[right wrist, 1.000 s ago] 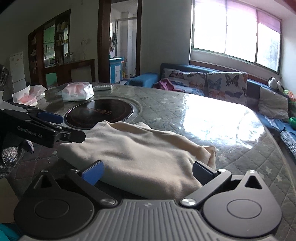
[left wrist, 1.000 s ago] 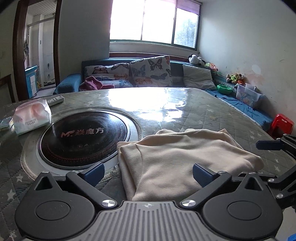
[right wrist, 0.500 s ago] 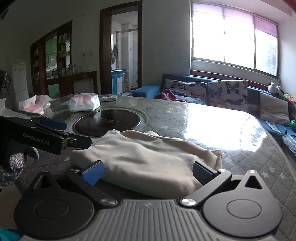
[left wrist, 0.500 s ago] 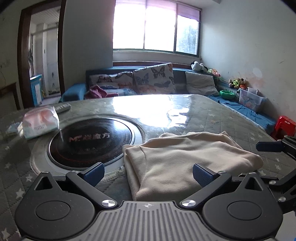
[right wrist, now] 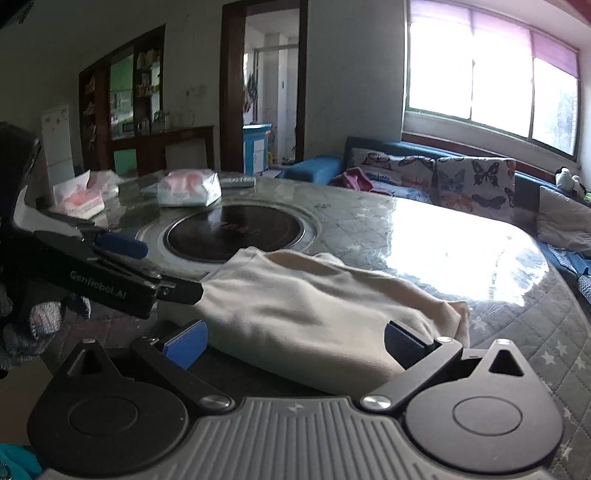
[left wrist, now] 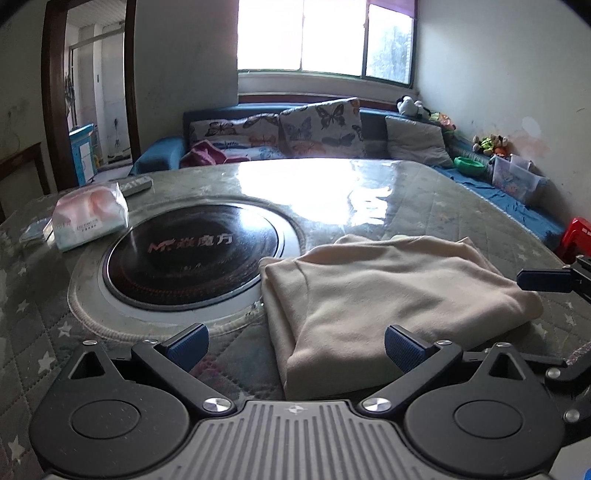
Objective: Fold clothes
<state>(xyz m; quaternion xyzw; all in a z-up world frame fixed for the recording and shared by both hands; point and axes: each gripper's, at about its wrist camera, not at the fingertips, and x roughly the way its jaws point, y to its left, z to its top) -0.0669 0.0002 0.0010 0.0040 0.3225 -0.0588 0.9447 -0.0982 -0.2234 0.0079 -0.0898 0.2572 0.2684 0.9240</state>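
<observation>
Cream garment (left wrist: 388, 295) unmoved | both cameras drifted | jaws stay apart

Strong daylight enters through the wide, overexposed glass window (left wrist: 325, 35) and makes white glare on the glossy quilted grey table cover (left wrist: 332, 192). The room sides stay dim (the dark wooden doorway (right wrist: 264, 85) especially). Fisheye distortion bends the edges, the corners are black, and the right wrist view looks slightly soft.
</observation>
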